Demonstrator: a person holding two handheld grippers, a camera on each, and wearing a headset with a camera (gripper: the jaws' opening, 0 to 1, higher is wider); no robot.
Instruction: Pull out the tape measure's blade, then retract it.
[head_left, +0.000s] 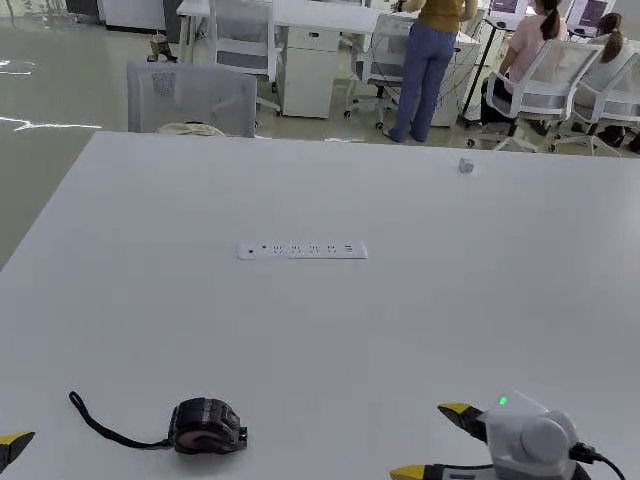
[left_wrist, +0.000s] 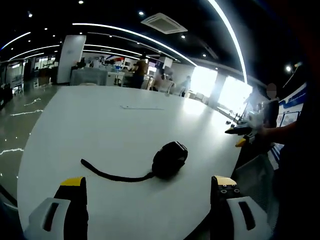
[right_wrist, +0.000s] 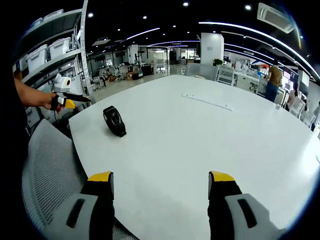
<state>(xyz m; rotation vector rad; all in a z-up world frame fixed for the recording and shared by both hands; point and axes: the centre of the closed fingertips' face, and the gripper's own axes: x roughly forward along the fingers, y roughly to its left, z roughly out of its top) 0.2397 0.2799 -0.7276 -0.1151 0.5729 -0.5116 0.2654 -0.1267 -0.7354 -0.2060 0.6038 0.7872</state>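
Note:
A black tape measure (head_left: 207, 426) with a black wrist strap (head_left: 105, 424) lies on the white table (head_left: 330, 330) near its front edge, blade fully in. It lies ahead of my left gripper (left_wrist: 150, 186), which is open with yellow-tipped jaws wide apart; the tape measure (left_wrist: 170, 159) rests between and beyond them, untouched. One yellow tip of that gripper (head_left: 14, 440) shows at the head view's bottom left. My right gripper (head_left: 432, 440) is open at the bottom right, well right of the case. In the right gripper view the tape measure (right_wrist: 115, 120) sits far off to the left of my open right gripper (right_wrist: 161, 181).
A white power strip (head_left: 302, 250) is set flat in the table's middle. A small grey object (head_left: 466, 166) rests near the far edge. Office chairs (head_left: 190, 98), desks and standing and seated people are beyond the table. A mesh chair (right_wrist: 45, 175) is at my side.

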